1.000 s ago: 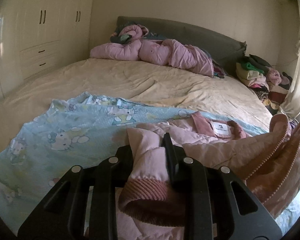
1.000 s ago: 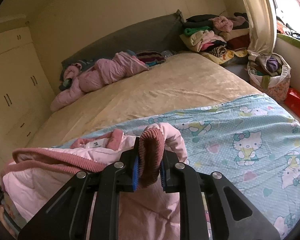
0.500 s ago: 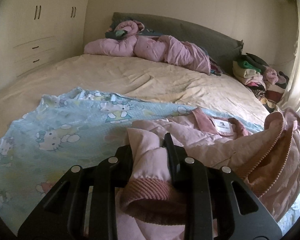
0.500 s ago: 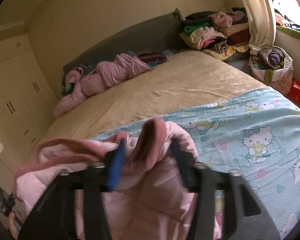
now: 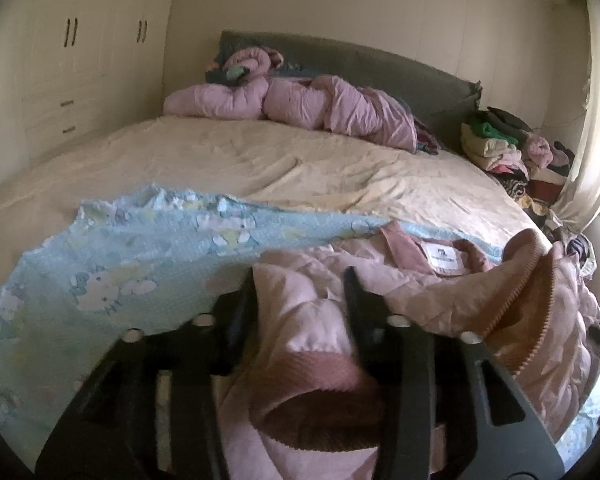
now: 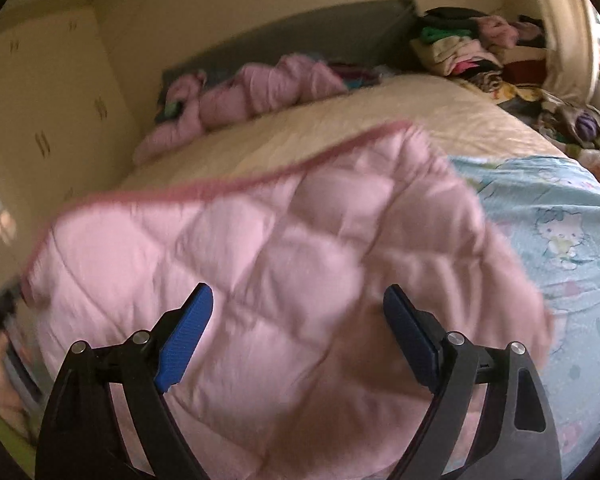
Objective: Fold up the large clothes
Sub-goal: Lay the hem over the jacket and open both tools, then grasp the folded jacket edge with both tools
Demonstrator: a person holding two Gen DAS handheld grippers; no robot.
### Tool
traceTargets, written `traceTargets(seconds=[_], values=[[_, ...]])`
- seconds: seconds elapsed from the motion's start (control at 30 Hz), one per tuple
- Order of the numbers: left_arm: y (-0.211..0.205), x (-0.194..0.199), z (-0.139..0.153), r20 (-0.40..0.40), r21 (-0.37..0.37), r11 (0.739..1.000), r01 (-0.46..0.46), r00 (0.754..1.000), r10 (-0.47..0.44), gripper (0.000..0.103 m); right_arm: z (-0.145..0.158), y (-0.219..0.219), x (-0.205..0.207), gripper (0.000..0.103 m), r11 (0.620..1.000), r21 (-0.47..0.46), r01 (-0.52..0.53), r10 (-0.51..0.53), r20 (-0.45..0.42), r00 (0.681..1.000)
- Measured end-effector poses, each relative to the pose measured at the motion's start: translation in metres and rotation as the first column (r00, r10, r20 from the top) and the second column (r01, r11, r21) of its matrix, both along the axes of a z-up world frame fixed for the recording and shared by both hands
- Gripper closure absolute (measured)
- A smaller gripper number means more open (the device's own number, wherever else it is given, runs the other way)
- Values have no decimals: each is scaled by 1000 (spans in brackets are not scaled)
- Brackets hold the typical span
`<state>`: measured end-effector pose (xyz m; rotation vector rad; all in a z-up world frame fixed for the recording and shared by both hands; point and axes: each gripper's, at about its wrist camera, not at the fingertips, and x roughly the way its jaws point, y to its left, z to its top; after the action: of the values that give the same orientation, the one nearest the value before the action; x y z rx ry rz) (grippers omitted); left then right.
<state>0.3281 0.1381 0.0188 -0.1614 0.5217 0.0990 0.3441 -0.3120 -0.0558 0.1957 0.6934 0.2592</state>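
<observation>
Wide bed with wrinkled cream sheet (image 5: 300, 168) fills both views ahead of the jaws. Light blue cartoon-cat print blanket (image 5: 112, 264) covers its near end, running under and to both sides of the grippers.

Pale pink quilted padded jacket with dusty-rose ribbed trim (image 5: 452, 292) lies on that blanket. In the left view it's open, lining up: white neck label (image 5: 442, 257) and rose collar ahead and right of the jaws, a trimmed front edge bunched up and raised at far right. Long axis in this view runs roughly left-right across the frame; collar points toward the headboard side. Sleeve runs back toward the camera, between the jaws.

Left gripper (image 5: 300, 300): black fingers clamped on that sleeve, just ahead of its ribbed rose cuff (image 5: 320, 376); cuff sits behind the fingertips, bulging toward the lens.

Right gripper (image 6: 298, 312): jaws wide apart, blue ribbed pads (image 6: 186, 334) bare, nothing gripped. A large diamond-quilted pink panel of the jacket (image 6: 284, 264) spreads ahead of and below the open jaws, motion-blurred, rose trim along its far edge. Whether the panel touches the fingers — can't tell.

Far beyond the jaws: crumpled mauve puffy coat (image 5: 300, 104) against the grey upholstered headboard (image 5: 380, 68); pile of folded mixed-colour clothes (image 5: 504, 148) at the far right bed corner; cream built-in wardrobe with drawers (image 5: 72, 68) on the left wall.
</observation>
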Motion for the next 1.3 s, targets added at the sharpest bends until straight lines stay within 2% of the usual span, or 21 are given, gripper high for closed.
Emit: traceTargets(seconds=[0.03,0.17,0.2,0.23,0.33,0.5,0.67,0.77,0.87,0.93,1.0,1.03,1.07,1.1,1.13,1.23,1.3], values=[[0,-6,6,30,21,1000,-22,999,21,34,-5,6,2,16,999,-36,-1,1,-4,1000],[2,-24,24,103,28,999,-34,994,31,29,-16,16,4,14,997,-76,-2,3,6,1000],[4,-28,25,112,32,999,-39,993,36,23,-16,15,4,14,997,-73,-3,4,11,1000],[4,-31,26,114,38,998,-48,993,43,16,-16,13,3,15,998,-65,0,1,20,1000],[12,-37,19,87,43,996,-77,994,73,10,-11,0,-2,15,998,-54,40,-37,63,997],[28,-46,-23,-57,9,999,-51,997,51,10,-8,-34,-2,14,990,-83,112,-106,79,991],[37,-48,-53,-173,-116,992,40,983,-60,10,-11,-50,-9,13,979,-164,121,-108,81,991],[26,-50,-65,-196,-104,990,99,974,-118,10,-14,-61,-12,11,977,-168,132,-122,65,990],[13,-54,-74,-222,-46,989,140,964,-147,10,-21,-70,-14,10,977,-177,122,-119,27,993],[12,-56,-79,-235,-71,985,156,957,-169,10,-25,-72,-15,11,974,-194,114,-112,23,993],[15,-54,-83,-252,-102,982,160,951,-181,10,-31,-72,-19,20,972,-202,120,-113,45,993],[15,-53,-84,-250,-107,982,158,951,-181,15,-33,-71,-19,36,971,-206,123,-114,53,992],[15,-53,-85,-246,-111,981,160,952,-183,18,-36,-70,-19,60,969,-211,128,-118,57,991],[15,-53,-85,-237,-112,981,157,955,-179,26,-40,-70,-19,64,971,-207,123,-115,51,992],[14,-53,-85,-229,-116,980,159,956,-182,40,-43,-70,-18,69,974,-194,119,-112,46,993],[5,-51,-80,-203,-88,980,178,960,-192,64,-43,-65,-21,78,970,-198,142,-128,82,988],[0,-47,-74,-180,-48,983,178,966,-184,70,-38,-64,-21,81,969,-183,164,-147,103,984]])
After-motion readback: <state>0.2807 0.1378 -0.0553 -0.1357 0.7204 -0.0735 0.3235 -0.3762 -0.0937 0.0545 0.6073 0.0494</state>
